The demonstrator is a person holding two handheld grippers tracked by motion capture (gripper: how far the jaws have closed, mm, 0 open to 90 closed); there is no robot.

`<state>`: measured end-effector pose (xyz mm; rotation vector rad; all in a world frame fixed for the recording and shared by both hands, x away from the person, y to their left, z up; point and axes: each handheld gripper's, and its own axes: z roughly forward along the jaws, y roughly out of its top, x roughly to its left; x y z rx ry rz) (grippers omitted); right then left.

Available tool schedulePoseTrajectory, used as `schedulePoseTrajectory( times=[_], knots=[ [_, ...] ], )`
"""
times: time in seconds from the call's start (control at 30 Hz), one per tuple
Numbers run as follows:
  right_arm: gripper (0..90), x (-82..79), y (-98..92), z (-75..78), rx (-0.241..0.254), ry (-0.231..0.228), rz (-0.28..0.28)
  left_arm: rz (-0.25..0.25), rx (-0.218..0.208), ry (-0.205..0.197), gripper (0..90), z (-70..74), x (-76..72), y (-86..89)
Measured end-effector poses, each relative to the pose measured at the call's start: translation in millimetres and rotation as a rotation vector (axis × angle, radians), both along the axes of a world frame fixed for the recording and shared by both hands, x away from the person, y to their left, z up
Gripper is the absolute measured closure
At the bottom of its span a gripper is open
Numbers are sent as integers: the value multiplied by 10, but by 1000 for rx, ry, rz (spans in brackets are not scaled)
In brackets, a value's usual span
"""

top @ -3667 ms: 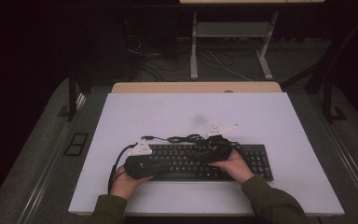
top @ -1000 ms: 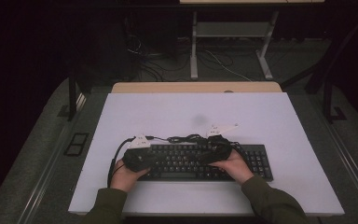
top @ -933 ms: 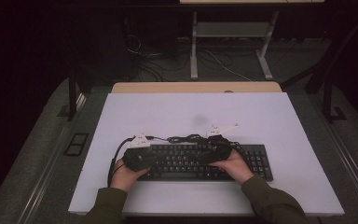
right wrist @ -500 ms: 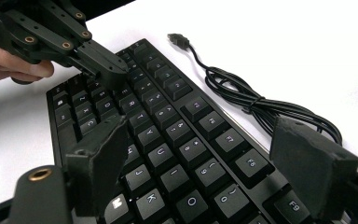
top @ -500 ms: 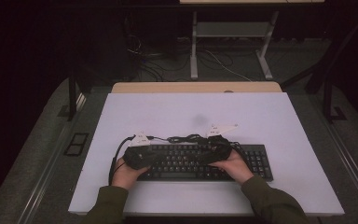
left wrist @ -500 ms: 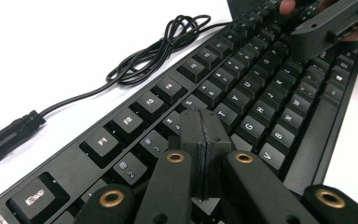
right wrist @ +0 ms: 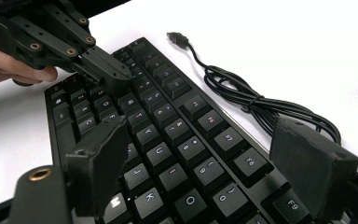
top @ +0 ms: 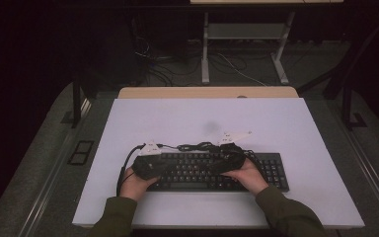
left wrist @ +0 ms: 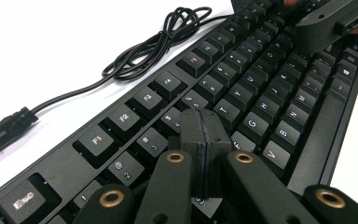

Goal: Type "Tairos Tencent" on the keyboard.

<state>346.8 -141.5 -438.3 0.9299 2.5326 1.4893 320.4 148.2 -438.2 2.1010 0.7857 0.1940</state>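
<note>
A black keyboard [top: 202, 174] lies on the white table [top: 187, 118] in front of the person. My left gripper [top: 159, 166] is shut, its two jaws pressed together with nothing between them. In the left gripper view its tip [left wrist: 200, 125] rests over the number and letter keys at the keyboard's [left wrist: 261, 93] left part. My right gripper [top: 227, 161] stands open over the keyboard's [right wrist: 168, 121] middle, jaws wide apart above the keys [right wrist: 205, 163]. The right gripper view also has the shut left gripper [right wrist: 114, 77] touching keys, farther off.
The keyboard's coiled black cable [top: 197, 146] lies on the table just behind it, ending in a loose USB plug [right wrist: 177, 38]. A wooden table edge [top: 207, 92] runs along the far side. Dark floor, cables and a desk frame [top: 242, 49] lie beyond.
Since the earliest frame the left hand has edged slightly toward the far side of the keyboard. Across the last second both hands hold still.
</note>
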Motion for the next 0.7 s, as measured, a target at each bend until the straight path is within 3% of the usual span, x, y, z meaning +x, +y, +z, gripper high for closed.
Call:
schedulePoseTrajectory(
  times=[0.7],
  knots=[
    [189,-4,1,6,2,-2,2,0,-7,1,887,8,-5,11]
  ],
)
